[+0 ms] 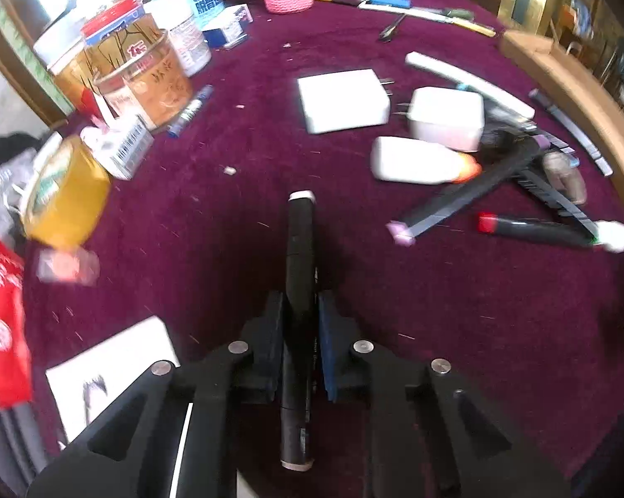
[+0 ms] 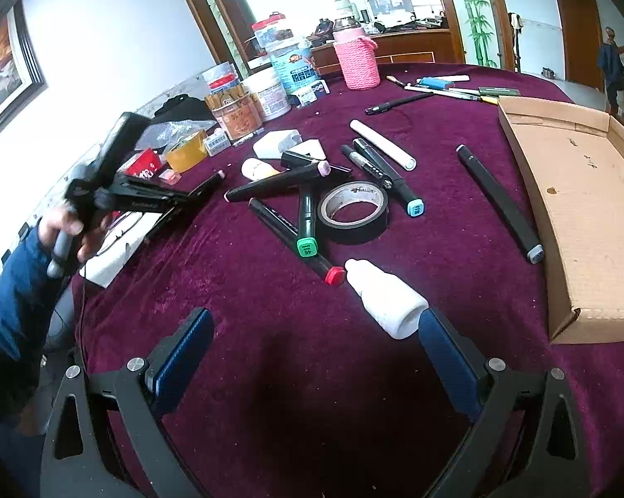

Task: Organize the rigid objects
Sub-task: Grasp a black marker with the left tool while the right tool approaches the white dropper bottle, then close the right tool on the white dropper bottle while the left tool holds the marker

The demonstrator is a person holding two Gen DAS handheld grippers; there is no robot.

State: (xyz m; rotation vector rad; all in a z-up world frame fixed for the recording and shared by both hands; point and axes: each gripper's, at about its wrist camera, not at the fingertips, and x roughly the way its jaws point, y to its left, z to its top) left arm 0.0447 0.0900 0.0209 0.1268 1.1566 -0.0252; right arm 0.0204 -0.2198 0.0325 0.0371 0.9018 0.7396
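Now left hand-held gripper (image 1: 299, 323) clamps black marker (image 1: 298, 274).

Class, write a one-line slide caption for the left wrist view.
Left gripper jaws clamp a black marker with a pale cap above the maroon velvet tablecloth.

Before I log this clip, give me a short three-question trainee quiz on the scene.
1. True or false: the left hand-held gripper is shut on a black marker.
2. What lies in the cardboard tray? A) markers B) tape C) nothing visible
3. Fill in: beside the right hand-held gripper, whose jaws are open, a white ____ lies near one pad.

Key: 1 true; 2 C; 3 bottle.
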